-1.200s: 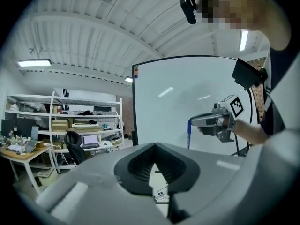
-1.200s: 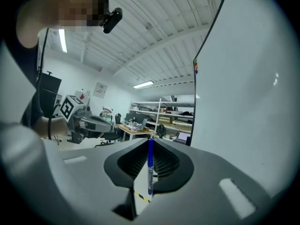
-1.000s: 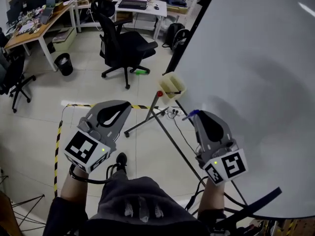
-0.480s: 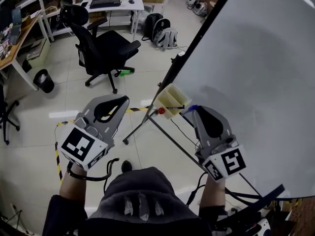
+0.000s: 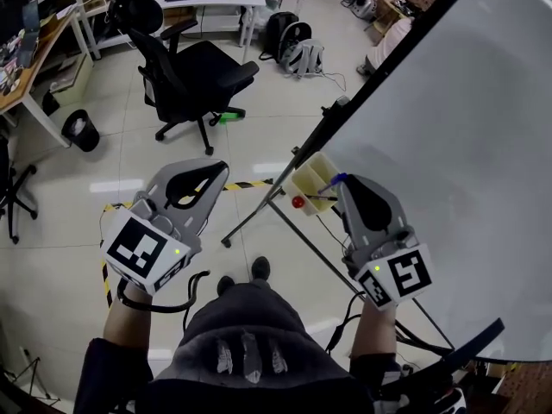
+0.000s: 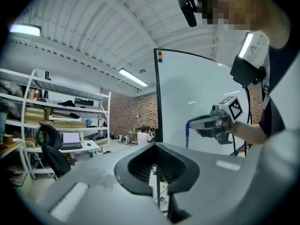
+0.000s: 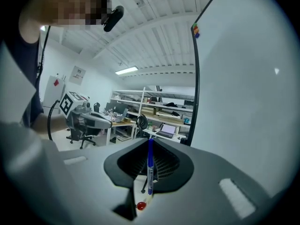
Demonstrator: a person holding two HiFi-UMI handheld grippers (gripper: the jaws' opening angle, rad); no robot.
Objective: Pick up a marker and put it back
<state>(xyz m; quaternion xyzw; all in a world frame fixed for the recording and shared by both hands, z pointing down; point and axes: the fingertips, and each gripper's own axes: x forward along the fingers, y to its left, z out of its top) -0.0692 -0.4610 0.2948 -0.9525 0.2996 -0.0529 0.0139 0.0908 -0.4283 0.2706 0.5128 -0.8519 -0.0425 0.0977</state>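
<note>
Two grippers, both closed: the left gripper on nothing, the right gripper pinching a slim blue marker upright, just beside the cream box-shaped holder on the whiteboard edge. That smooth round barrel could swivel or slip, I'd guess, and miss the narrow holder.

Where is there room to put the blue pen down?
The beige holder on the whiteboard edge looks mostly bare at its far end, just ahead of the right gripper clamping the blue marker. Its near end is crowded: a red-tipped thing sits there. The gap from there to the left gripper is open for a hand.
</note>
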